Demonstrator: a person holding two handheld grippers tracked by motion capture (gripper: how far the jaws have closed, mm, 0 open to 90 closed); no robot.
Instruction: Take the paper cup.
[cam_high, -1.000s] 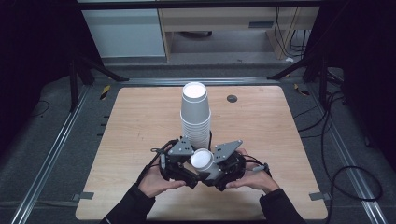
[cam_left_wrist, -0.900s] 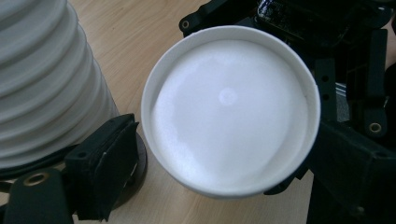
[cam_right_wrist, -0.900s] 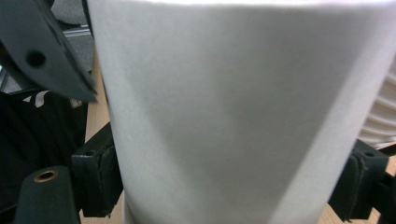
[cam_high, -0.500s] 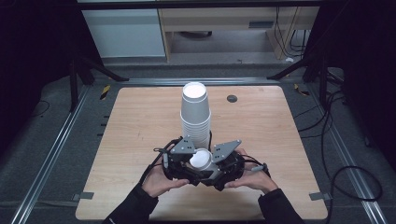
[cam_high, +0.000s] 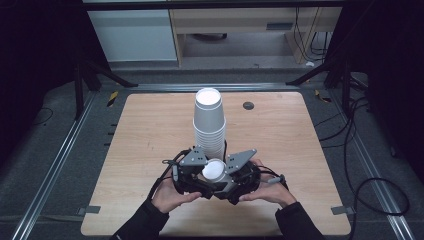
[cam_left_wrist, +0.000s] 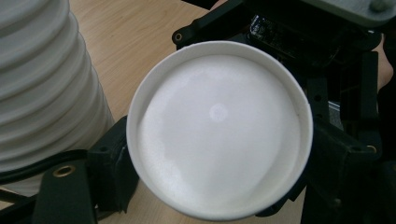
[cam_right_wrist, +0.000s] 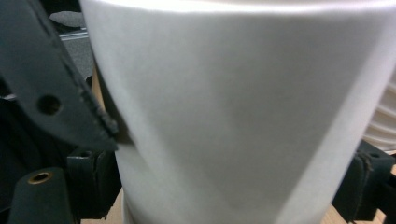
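While both hands meet at the near edge of the wooden table (cam_high: 280, 135), a single white paper cup (cam_high: 215, 170) sits between the left gripper (cam_high: 196, 172) and the right gripper (cam_high: 235, 175), just in front of a tall stack of white cups (cam_high: 210, 125) standing upside down near the table's middle. Seen from above, the cup's round white face turns up toward the camera, and the stack rises directly behind it, the two close enough that a gap cannot be made out. Looking along the left gripper, the cup (cam_left_wrist: 219, 128) shows as a full circle with a rolled rim, black jaw pads pressed against its lower left and right sides, so the left gripper is closed on the cup; the ribbed side of the stack (cam_left_wrist: 44, 88) stands just beside it at left. Looking along the right gripper, the cup's plain wall (cam_right_wrist: 233, 116) runs between dark jaw pads at either side, both touching it, so the right gripper grips the same cup. A small dark disc (cam_high: 248, 105) lies on the table beyond the stack
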